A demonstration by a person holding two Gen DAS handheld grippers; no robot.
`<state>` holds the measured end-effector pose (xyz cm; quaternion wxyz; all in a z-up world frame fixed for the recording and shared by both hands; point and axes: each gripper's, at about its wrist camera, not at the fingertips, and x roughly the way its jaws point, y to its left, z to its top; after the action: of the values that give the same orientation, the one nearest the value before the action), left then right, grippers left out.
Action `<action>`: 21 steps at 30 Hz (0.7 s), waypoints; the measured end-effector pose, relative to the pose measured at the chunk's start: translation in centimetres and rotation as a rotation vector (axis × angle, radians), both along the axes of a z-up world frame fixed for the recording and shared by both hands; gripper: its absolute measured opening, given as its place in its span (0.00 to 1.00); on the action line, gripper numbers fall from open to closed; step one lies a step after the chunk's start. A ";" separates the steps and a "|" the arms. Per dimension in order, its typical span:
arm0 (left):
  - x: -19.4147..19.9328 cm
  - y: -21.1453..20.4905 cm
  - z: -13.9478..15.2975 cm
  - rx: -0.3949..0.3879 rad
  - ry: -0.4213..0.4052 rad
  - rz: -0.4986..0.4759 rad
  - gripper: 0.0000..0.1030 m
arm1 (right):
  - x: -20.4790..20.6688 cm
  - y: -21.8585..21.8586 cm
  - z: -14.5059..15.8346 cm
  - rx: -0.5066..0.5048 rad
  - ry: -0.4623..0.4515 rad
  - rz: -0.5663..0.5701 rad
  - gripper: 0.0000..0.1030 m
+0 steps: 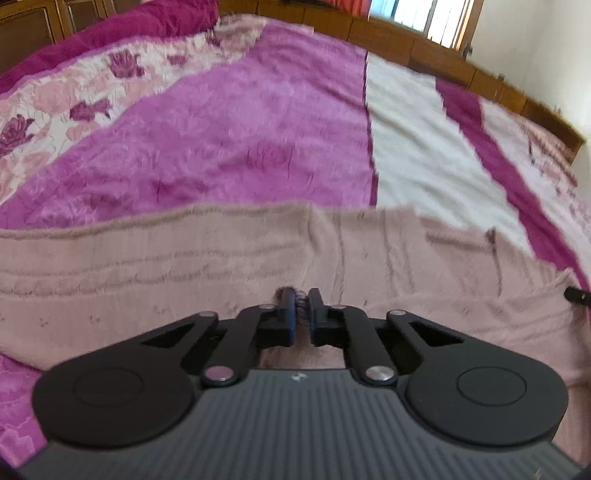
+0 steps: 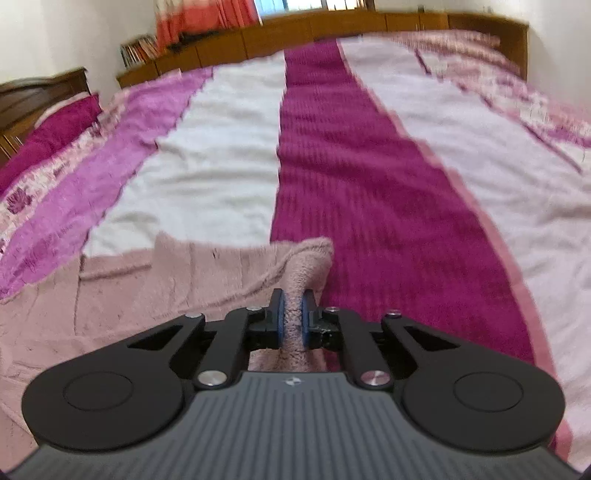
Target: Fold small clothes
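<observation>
Bed: striped magenta-white blanket; pink knit garment spread on top.

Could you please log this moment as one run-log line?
left tongs: shut on pale pink knitted garment | right tongs: shut on its bunched edge | garment partly lifted off striped magenta-and-white bedspread

The dusty-pink knitted garment is showing a ribbed texture and tiny dark flecks. Under it the plush bedspread is running in stripes: deep magenta, cream-white, orchid purple, with a rose-print band. Black gripper fingers with blue pads are framing pink fabric. The wooden bed frame is glowing honey-brown.
</observation>
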<state>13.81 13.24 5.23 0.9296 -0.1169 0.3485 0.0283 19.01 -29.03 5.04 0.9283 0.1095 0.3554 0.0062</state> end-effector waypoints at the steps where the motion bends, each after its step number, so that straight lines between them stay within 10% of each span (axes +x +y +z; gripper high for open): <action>1: -0.1 0.0 0.3 -0.001 -0.022 0.004 0.07 | -0.3 -0.1 0.3 -0.007 -0.026 -0.008 0.08; 12: 2.2 -0.6 -2.0 0.083 0.063 0.023 0.10 | 0.8 -1.0 -2.6 -0.050 0.006 -0.081 0.10; 18: 1.3 -0.3 -1.0 0.079 0.057 0.036 0.37 | 0.3 -1.3 -1.3 -0.053 0.010 -0.074 0.48; 21: 0.4 -0.7 0.0 0.095 0.038 0.015 0.44 | -1.2 -1.2 0.3 -0.051 -0.022 -0.060 0.49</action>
<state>14.19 12.51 5.28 0.9270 -0.0746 0.3635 0.0542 17.80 -30.19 5.34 0.9344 0.0966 0.3416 -0.0296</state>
